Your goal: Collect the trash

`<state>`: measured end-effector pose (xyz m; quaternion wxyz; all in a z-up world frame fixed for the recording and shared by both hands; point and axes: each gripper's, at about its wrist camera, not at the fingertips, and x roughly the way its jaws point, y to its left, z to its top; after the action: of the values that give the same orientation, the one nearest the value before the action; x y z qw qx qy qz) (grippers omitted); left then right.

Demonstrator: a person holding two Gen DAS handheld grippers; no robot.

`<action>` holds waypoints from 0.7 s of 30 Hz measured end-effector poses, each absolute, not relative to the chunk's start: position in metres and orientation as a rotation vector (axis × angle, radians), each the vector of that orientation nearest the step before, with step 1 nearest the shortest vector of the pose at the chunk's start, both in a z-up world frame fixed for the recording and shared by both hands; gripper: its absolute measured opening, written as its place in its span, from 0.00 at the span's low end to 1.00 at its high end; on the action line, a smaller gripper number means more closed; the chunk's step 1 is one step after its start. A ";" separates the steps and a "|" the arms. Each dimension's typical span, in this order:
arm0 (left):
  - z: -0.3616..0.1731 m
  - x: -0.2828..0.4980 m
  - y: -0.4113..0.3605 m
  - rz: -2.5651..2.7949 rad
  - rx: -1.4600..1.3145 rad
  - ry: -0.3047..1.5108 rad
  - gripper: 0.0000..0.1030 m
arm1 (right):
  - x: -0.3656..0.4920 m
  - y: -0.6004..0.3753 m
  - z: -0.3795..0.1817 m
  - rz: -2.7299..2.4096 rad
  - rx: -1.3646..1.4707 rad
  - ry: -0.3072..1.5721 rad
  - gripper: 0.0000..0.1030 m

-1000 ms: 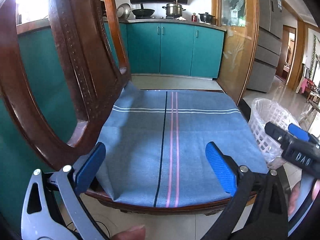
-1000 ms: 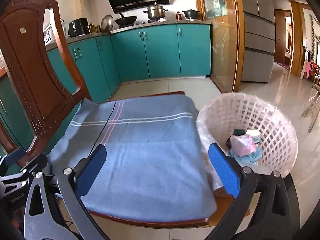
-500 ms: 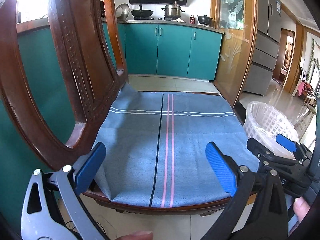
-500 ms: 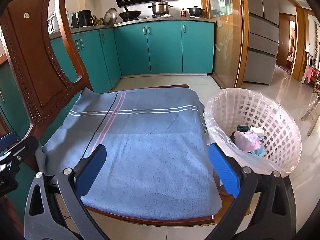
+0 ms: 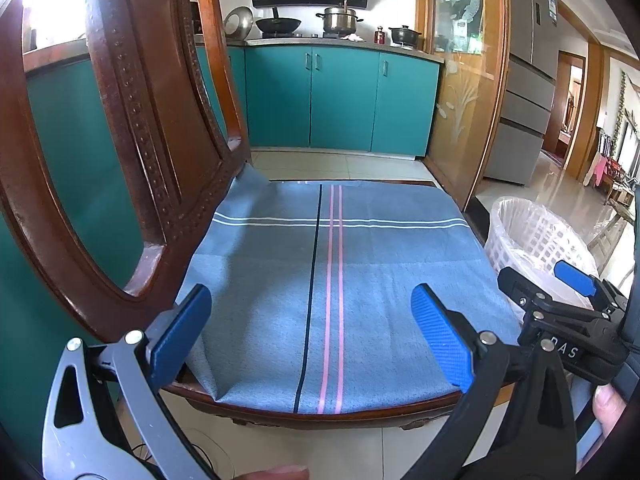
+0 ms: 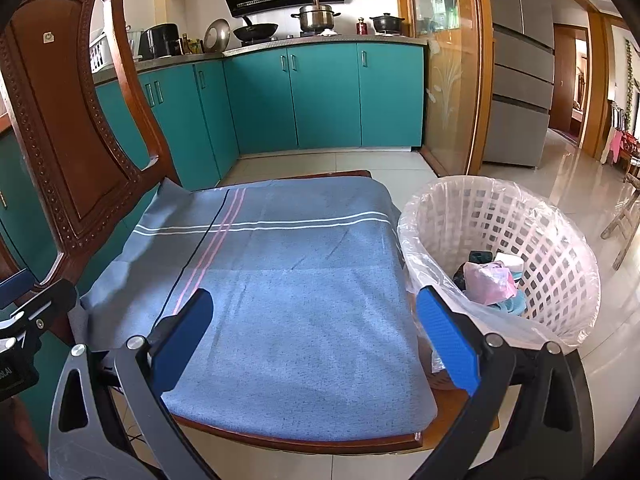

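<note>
A white lattice basket (image 6: 560,248) lined with a clear bag stands on the floor to the right of a wooden chair; its rim (image 5: 520,220) also shows in the left wrist view. Inside lie pieces of trash (image 6: 490,280): pink, white, dark and light blue scraps. A blue striped cloth (image 5: 332,280) covers the chair seat, with nothing lying on it. My left gripper (image 5: 312,332) hovers open over the cloth's front edge. Over the front right part of the seat, beside the basket, my right gripper (image 6: 316,332) is open and empty; it also appears at the right (image 5: 560,284).
The carved chair back (image 6: 60,120) rises at the left. Teal kitchen cabinets (image 6: 320,96) run along the back, with pots on the counter. A grey fridge (image 6: 516,60) and a glass door panel (image 6: 444,60) stand at the right. Tiled floor surrounds the chair.
Both views have drawn back and lowered a little, so the seat looks farther. In the left wrist view, the right gripper slid leftward and down toward the seat's right edge.
</note>
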<state>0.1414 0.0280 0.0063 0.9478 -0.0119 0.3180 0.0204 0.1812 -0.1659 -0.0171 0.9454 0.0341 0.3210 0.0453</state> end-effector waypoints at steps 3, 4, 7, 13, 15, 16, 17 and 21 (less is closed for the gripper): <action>0.006 0.142 0.027 0.037 -0.020 0.650 0.97 | 0.181 -0.167 -0.017 0.093 0.067 0.652 0.97; 0.005 0.141 0.026 0.036 -0.018 0.650 0.97 | 0.181 -0.167 -0.016 0.092 0.067 0.651 0.97; 0.005 0.141 0.026 0.033 -0.016 0.652 0.97 | 0.181 -0.167 -0.016 0.093 0.067 0.651 0.97; 0.004 0.141 0.024 0.031 -0.012 0.657 0.97 | 0.181 -0.167 -0.016 0.093 0.067 0.651 0.97; 0.004 0.141 0.024 0.030 -0.012 0.658 0.97 | 0.181 -0.167 -0.016 0.093 0.066 0.650 0.97; 0.004 0.141 0.025 0.030 -0.012 0.657 0.97 | 0.181 -0.167 -0.016 0.094 0.066 0.651 0.97; 0.004 0.141 0.024 0.030 -0.012 0.657 0.97 | 0.181 -0.167 -0.016 0.094 0.067 0.651 0.97; 0.004 0.141 0.024 0.030 -0.013 0.658 0.97 | 0.181 -0.167 -0.016 0.093 0.065 0.651 0.97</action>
<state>0.1412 0.0243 0.0041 0.9463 -0.0063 0.3229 0.0148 0.1809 -0.1669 -0.0159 0.9458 0.0321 0.3198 0.0457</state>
